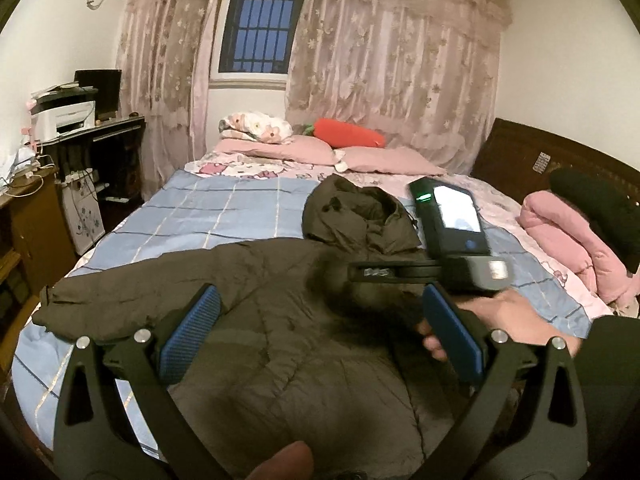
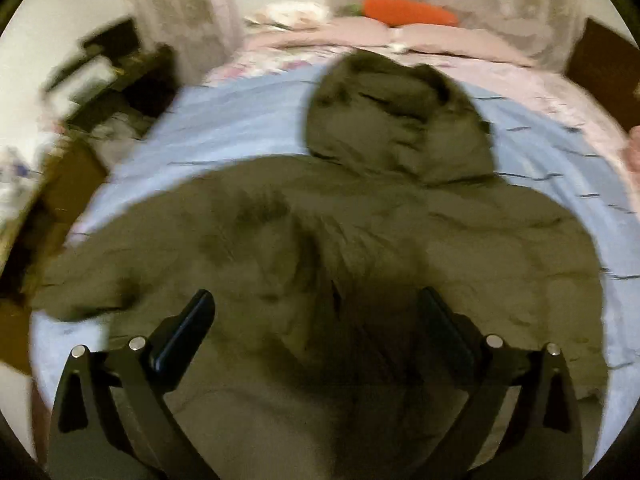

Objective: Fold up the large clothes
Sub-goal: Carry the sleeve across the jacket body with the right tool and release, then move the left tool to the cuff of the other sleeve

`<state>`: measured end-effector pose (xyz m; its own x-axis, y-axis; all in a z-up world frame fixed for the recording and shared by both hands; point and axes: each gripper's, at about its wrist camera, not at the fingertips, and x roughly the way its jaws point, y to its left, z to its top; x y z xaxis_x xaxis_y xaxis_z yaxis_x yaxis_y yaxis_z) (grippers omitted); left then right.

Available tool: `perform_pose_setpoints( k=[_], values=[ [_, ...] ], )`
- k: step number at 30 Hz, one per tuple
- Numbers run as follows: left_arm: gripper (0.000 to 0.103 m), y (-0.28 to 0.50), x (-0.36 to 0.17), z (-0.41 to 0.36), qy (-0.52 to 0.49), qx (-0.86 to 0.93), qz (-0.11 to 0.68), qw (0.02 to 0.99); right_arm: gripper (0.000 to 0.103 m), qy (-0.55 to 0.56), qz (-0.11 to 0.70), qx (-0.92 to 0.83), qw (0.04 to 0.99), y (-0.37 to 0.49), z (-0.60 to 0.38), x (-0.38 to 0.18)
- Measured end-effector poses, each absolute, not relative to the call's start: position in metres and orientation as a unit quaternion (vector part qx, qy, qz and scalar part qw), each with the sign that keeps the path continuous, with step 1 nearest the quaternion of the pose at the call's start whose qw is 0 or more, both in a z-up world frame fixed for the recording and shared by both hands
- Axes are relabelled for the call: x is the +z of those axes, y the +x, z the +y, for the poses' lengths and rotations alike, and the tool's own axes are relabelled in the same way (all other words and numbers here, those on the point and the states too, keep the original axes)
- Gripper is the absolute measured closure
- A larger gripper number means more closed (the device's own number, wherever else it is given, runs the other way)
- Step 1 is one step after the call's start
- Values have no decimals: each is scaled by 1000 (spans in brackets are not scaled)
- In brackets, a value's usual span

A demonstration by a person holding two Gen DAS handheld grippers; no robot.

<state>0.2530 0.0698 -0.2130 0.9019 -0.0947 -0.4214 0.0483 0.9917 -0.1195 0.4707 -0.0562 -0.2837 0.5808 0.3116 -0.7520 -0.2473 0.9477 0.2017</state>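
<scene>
Olive-brown padded coat (image 1: 280, 320) lying flat on the blue checked bed cover (image 1: 180, 216), hood (image 1: 360, 216) toward the pillows, 1 sleeve (image 1: 100, 300) spread sideways.

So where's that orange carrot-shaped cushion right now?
The carrot cushion lies at the far end of the bed, on the pink pillows below the curtains, beyond the jacket's hood.

My left gripper (image 1: 320, 320) has black arms, shiny round screws and bumpy blue pads (image 1: 191, 326). My right gripper (image 2: 316, 324) looks the same but blurry. My sleeve (image 1: 612, 360) is dark.
</scene>
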Motion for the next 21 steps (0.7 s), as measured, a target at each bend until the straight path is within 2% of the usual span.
perform_pose_setpoints(
  k=[5, 9, 13, 21],
  values=[
    [2, 242, -208, 95, -89, -18, 192, 977, 1, 69, 321, 128, 936, 405, -97, -209],
    [2, 244, -214, 109, -105, -2, 203, 973, 1, 77, 250, 65, 963, 328, -147, -166],
    [2, 242, -217, 116, -97, 23, 216, 971, 1, 50, 225, 20, 973, 257, -176, -159],
    [2, 200, -226, 127, -101, 51, 261, 959, 1, 41, 238, -30, 970, 153, -211, -174]
  ],
)
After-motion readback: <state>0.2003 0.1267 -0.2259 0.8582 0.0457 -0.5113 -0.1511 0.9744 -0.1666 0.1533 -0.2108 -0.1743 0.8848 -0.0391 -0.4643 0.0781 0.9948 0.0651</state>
